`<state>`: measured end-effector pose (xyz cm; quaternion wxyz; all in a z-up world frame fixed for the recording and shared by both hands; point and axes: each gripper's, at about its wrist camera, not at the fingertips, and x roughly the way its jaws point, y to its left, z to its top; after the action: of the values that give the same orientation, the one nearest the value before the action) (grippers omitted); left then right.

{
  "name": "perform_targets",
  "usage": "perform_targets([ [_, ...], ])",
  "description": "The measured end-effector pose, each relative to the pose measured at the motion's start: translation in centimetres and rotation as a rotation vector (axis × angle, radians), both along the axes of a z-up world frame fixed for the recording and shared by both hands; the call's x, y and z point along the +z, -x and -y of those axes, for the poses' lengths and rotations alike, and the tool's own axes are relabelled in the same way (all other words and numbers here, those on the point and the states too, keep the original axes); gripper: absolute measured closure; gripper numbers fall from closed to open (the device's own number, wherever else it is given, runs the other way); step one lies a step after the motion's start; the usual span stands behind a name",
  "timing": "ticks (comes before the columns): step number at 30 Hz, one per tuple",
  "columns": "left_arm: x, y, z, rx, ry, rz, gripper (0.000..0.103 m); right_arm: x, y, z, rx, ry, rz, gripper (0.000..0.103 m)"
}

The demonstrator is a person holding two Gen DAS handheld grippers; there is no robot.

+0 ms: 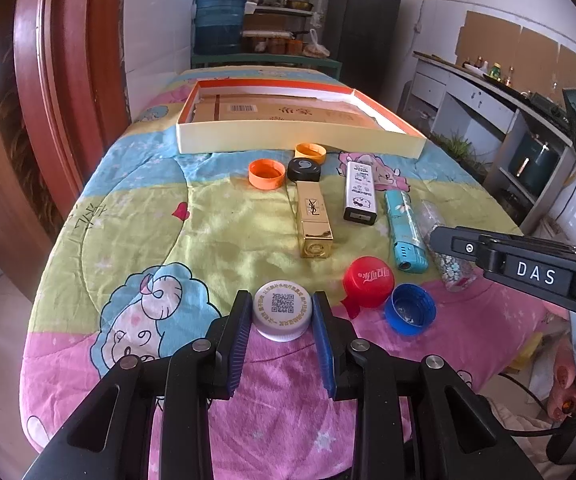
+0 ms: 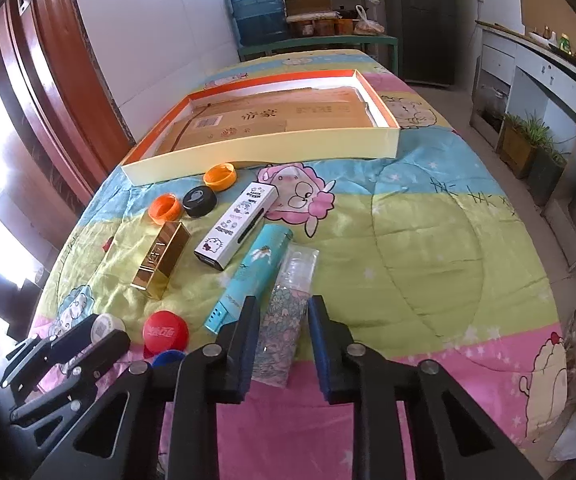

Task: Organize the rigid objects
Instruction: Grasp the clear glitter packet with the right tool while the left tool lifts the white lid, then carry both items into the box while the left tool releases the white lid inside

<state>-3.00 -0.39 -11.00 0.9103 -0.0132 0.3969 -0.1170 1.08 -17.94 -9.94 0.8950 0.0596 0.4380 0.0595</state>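
Left tool grips white cap; right tool grips floral tube, long axis pointing away.

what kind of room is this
Probably a home kitchen or storage room: a shelf of pots and pans, a big blue water jug, a dark fridge, and a counter along the wall.

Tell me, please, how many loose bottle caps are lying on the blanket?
6: white cap between the left gripper pads; red, blue beside it; two orange, one black near the box.

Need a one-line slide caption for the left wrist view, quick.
Left gripper clamps a white QR-printed cap on the quilt-covered table.
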Motion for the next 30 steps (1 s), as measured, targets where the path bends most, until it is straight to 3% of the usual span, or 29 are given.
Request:
perform_targets([
  [7,0.0,-0.1,-0.2,0.001,0.002,-0.001,0.072,-0.6,-0.6,-1.1,0.015,0.088,-0.019,0.076],
  [11,0.0,-0.3,-0.2,0.006,0.009,-0.002,0.072,-0.7,-0.7,-0.5,0.007,0.051,-0.020,0.083],
  [21,0.7,-0.7,-0.8,0.030,0.036,0.015,0.072,0.7,0.2,0.2,0.016,0.039,0.042,0.083],
  [30,3.2,-1.9,-1.1,0.048,0.047,0.062,0.072,2.4,-0.4,0.7,0.035,0.028,0.087,0.083],
])
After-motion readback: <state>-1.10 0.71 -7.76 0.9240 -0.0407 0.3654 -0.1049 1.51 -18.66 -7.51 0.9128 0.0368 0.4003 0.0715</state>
